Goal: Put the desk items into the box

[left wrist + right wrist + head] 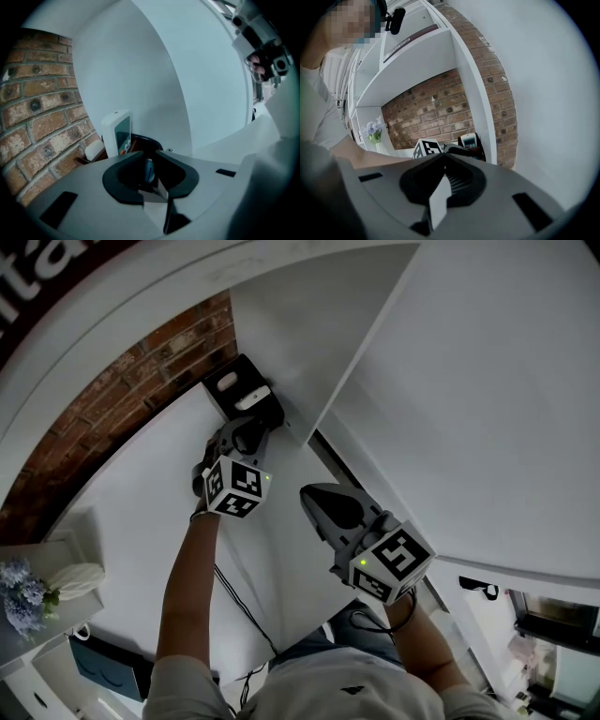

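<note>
At the counter's [141, 512] far corner, the left gripper [149, 157] clamps its fingers on a slim bluish item [148, 171] beside the black box [246, 395]. The right gripper [443, 157] holds its fingers together, empty.

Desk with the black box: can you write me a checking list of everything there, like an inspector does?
Surface: white desk, plain.
Job's things: black open box in the corner, holding a white handheld device with a small screen and a small white block.
Clutter: pale blue flowers in a white vase, off to the side.
Grippers: left gripper by the box, fingers closed on a thin bluish thing, too small to name; right gripper fingers shut, empty.
Cables: thin black cable across the desk.
Surroundings: red brick wall, white shelf panels.
</note>
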`<state>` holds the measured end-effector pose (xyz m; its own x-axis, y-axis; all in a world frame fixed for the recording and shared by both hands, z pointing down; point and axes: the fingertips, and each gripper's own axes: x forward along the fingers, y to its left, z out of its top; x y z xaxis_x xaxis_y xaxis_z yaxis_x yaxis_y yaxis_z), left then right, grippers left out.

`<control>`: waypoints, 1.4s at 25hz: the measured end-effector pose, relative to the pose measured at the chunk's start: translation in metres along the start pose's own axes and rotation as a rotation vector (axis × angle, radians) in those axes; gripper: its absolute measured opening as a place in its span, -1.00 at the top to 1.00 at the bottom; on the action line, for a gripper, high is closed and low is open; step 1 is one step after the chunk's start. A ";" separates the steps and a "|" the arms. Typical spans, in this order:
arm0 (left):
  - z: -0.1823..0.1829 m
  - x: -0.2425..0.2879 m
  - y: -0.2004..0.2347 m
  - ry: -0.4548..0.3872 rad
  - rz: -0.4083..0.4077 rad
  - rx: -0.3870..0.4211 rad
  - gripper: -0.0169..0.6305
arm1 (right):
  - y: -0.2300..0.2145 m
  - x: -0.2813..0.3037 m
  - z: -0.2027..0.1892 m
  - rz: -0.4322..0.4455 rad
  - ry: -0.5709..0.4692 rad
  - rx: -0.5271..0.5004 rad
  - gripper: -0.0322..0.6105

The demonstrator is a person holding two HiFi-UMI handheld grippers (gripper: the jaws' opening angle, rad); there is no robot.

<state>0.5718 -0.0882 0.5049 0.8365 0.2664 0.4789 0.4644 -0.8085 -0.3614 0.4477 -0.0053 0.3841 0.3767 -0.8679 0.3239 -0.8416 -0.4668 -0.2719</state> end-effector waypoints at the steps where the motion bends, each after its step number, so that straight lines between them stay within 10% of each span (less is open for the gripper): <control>1: 0.001 0.000 0.000 -0.003 -0.001 -0.009 0.70 | -0.001 0.000 0.000 -0.002 -0.001 0.001 0.87; 35: 0.066 -0.129 -0.004 -0.221 0.182 -0.295 0.73 | 0.036 -0.015 0.020 0.175 -0.043 -0.053 0.87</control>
<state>0.4813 -0.0851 0.3919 0.9546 0.1850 0.2335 0.2262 -0.9602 -0.1641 0.4190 -0.0125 0.3517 0.2382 -0.9419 0.2367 -0.9145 -0.2996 -0.2720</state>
